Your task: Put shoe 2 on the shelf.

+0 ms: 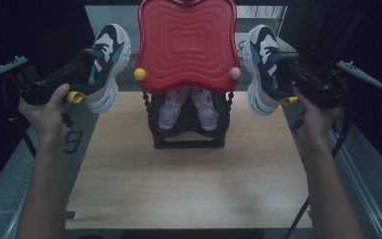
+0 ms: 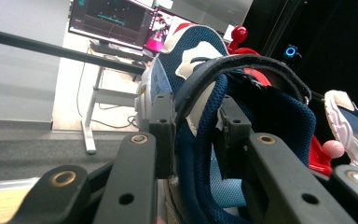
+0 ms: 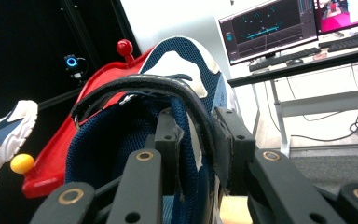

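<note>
- The left sneaker (image 1: 107, 62), navy, cream and white, hangs in the air in the upper left of the high view, toe up and sole turned outward, clear of the desk (image 1: 189, 184).
- The left gripper (image 1: 82, 62) has its jaws closed on the sneaker's heel collar, one jaw inside the shoe and one outside, as the left gripper view shows.
- The left hand (image 1: 47, 107) grips the handle, forearm rising straight from the bottom edge, wrist bent inward.
- The right sneaker (image 1: 263, 67) mirrors it in the upper right, also aloft with toe up.
- The right gripper (image 1: 286, 64) clamps that shoe's collar the same way, jaws partly closed on the padded rim.
- The right hand (image 1: 313, 112) holds its handle, forearm slanting up from the lower right.
- Between the two shoes, at the top centre, stands a black rack (image 1: 188, 134) with a red wavy top (image 1: 186, 45); a pair of pink shoes (image 1: 188, 107) sits inside it.
</note>
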